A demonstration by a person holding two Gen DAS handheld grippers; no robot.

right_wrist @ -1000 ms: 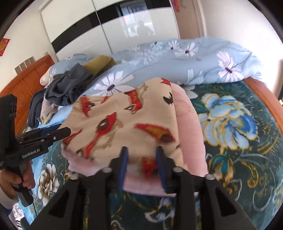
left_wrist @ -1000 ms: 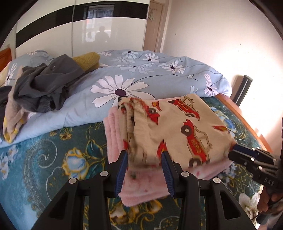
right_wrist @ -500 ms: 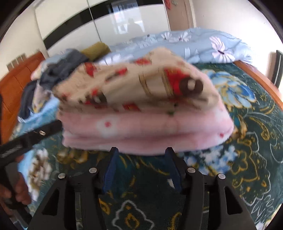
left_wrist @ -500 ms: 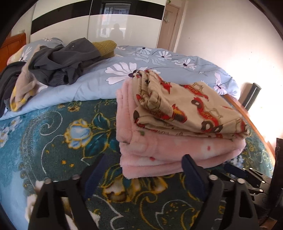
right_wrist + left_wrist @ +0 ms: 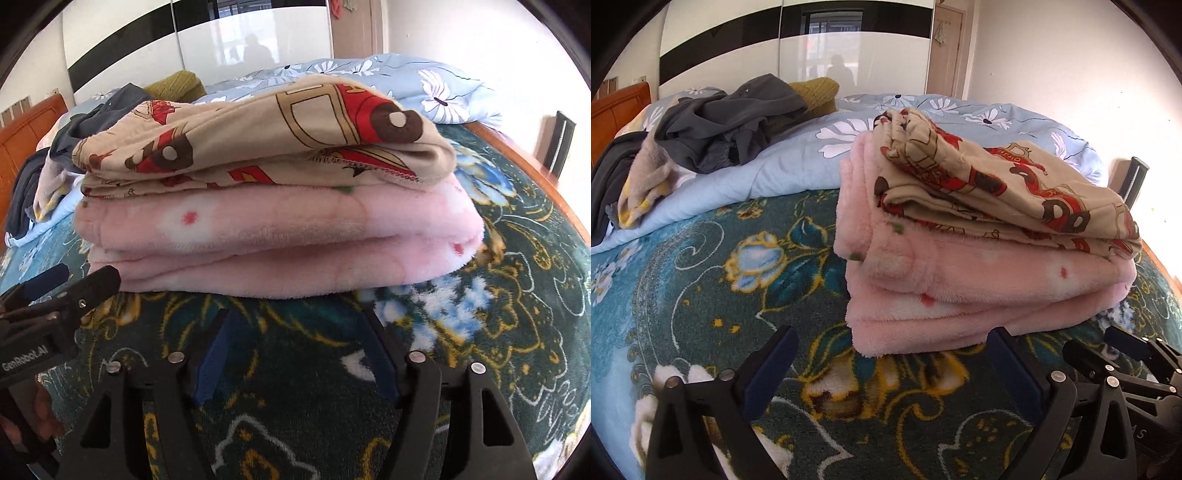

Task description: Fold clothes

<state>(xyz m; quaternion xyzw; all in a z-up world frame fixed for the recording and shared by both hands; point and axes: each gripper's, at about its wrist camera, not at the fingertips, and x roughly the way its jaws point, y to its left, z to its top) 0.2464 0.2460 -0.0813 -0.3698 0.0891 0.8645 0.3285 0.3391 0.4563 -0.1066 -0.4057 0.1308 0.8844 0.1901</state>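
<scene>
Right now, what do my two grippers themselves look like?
Both are matte black plastic frames with triangular cutouts and silver screws. The left gripper and right gripper each carry blue finger pads. White "GenRobot.AI" lettering marks the left gripper's body. No cables or sleeves are visible.

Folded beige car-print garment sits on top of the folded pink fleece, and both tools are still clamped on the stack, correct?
Not quite. The beige car-print garment does sit on the folded pink fleece, but both wrist views show the left tool and right tool open, short of the stack.
</scene>
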